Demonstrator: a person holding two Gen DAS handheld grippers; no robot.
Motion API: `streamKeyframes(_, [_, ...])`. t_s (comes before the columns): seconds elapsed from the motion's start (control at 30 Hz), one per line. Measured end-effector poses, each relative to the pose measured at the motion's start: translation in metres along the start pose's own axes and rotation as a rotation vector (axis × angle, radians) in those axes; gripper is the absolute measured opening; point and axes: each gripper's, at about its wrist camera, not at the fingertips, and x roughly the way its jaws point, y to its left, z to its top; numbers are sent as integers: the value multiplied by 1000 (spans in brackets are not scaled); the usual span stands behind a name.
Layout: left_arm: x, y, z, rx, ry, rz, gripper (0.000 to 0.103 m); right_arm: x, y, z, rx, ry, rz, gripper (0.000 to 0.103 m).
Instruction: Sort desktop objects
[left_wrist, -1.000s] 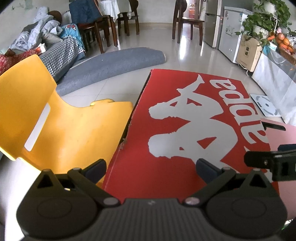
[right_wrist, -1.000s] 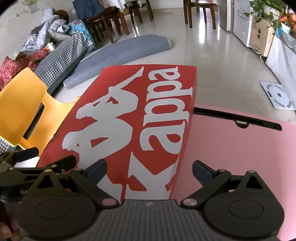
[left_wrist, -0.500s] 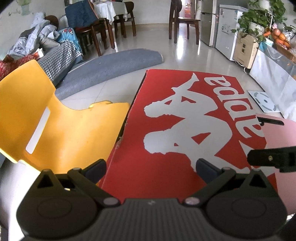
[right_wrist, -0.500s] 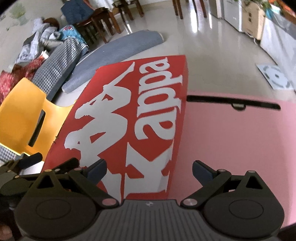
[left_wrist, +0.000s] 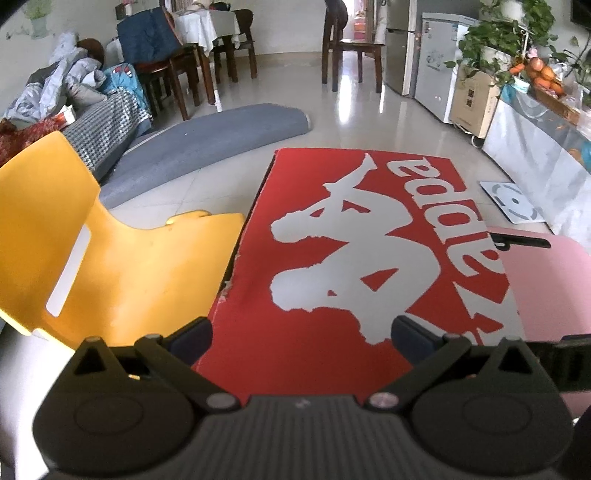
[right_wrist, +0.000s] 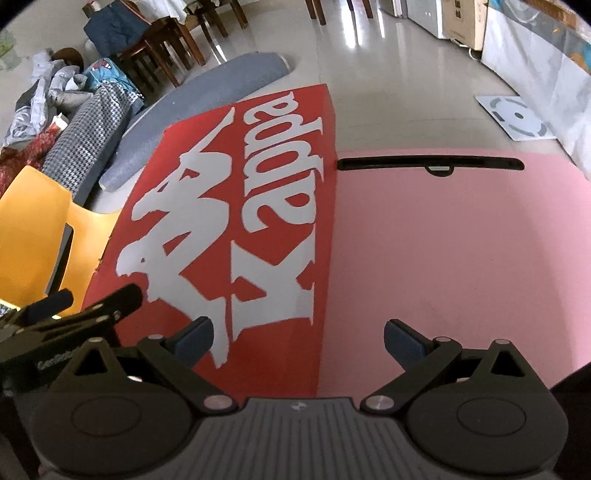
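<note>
I see one red box (left_wrist: 354, 266) and one pink board (right_wrist: 454, 251) lying side by side, edges touching — the box reads "Kappa" in white. My left gripper (left_wrist: 301, 334) hovers over the box's near end, jaws apart; my right gripper (right_wrist: 297, 338) straddles the seam, jaws apart too.
</note>
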Motion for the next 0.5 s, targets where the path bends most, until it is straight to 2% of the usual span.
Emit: streamKeyframes(0.5, [-12,2,0,-26,-3,9,103,-16,20,-17,-39,10,-15,99])
